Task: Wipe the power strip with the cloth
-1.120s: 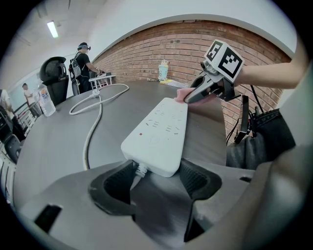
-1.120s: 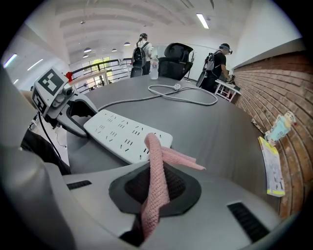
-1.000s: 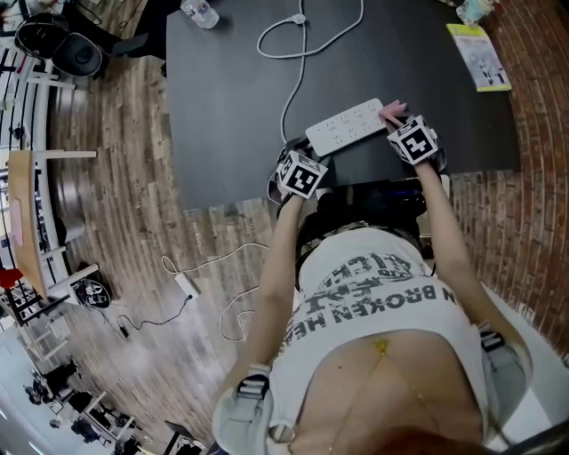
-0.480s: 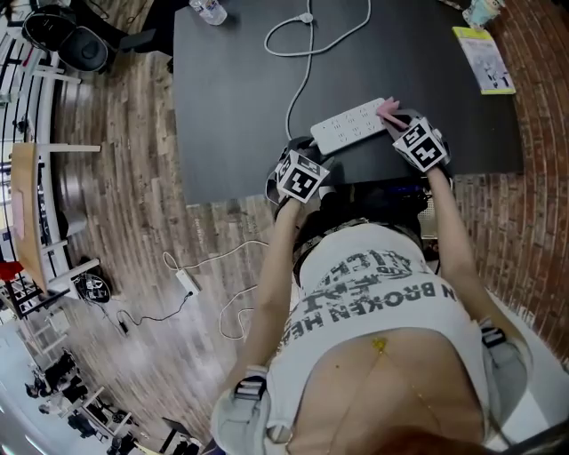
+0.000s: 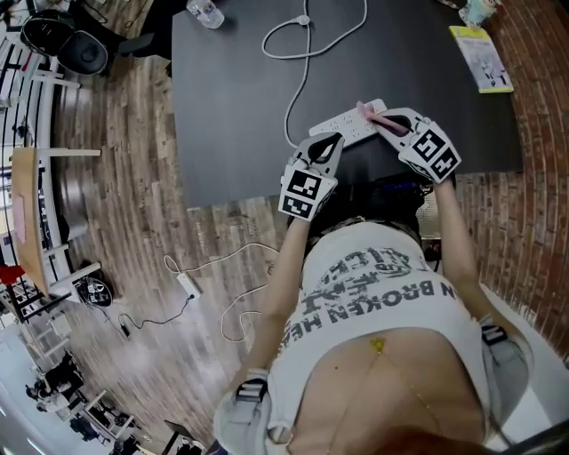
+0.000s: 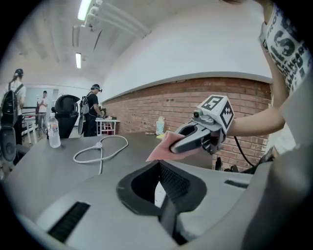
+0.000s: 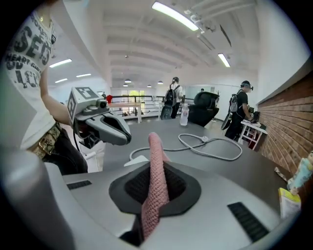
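The white power strip (image 5: 349, 132) lies on the black table (image 5: 231, 107) near its front edge, partly hidden by both grippers. My right gripper (image 5: 384, 120) hovers over its right end, shut on a pink cloth (image 5: 367, 113). In the right gripper view the cloth (image 7: 155, 146) sticks up from between the jaws of my right gripper (image 7: 156, 168). My left gripper (image 5: 333, 139) is raised at the strip's left end. Its jaws have just closed, and in the left gripper view my left gripper (image 6: 159, 165) holds nothing. The right gripper (image 6: 195, 139) and cloth (image 6: 164, 149) also show there.
The strip's white cable (image 5: 302, 53) loops across the table towards the far edge. A water bottle (image 5: 203, 12) stands at the far left corner and a booklet (image 5: 480, 58) lies at the far right. Brick floor is to the right, wood floor to the left. Several people stand in the background.
Both grippers have risen from the table's front edge. The right one has lifted the pink cloth off the strip's right end and carried it slightly left.
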A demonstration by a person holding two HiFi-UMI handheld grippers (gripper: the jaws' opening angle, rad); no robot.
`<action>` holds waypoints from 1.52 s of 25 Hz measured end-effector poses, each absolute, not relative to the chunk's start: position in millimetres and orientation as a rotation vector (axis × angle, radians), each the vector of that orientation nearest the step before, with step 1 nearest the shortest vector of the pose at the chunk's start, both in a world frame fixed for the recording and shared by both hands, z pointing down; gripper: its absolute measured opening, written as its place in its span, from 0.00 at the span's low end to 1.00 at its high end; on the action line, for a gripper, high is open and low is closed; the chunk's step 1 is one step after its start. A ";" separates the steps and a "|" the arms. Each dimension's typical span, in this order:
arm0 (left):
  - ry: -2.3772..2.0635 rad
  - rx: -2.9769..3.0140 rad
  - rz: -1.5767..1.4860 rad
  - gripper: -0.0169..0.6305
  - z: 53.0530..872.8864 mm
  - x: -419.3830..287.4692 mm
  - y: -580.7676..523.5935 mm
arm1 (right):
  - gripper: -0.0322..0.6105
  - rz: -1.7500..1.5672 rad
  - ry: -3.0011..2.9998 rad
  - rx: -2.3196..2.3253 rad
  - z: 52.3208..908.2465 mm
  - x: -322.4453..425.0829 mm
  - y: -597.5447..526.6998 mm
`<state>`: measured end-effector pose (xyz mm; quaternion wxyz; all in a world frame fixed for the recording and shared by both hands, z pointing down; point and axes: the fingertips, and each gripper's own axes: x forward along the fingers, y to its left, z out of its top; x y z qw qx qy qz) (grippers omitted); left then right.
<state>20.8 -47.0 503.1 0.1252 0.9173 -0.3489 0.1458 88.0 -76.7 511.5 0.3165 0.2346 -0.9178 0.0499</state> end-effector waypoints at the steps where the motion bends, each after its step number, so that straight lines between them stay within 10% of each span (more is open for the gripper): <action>1: -1.025 2.675 0.392 0.04 496.3 20.7 -46.8 | 0.08 0.131 -2.463 0.613 502.0 83.5 -73.7; 38: -1.135 2.842 0.028 0.04 372.6 23.6 -34.9 | 0.07 0.162 -2.966 0.726 379.3 61.7 -39.8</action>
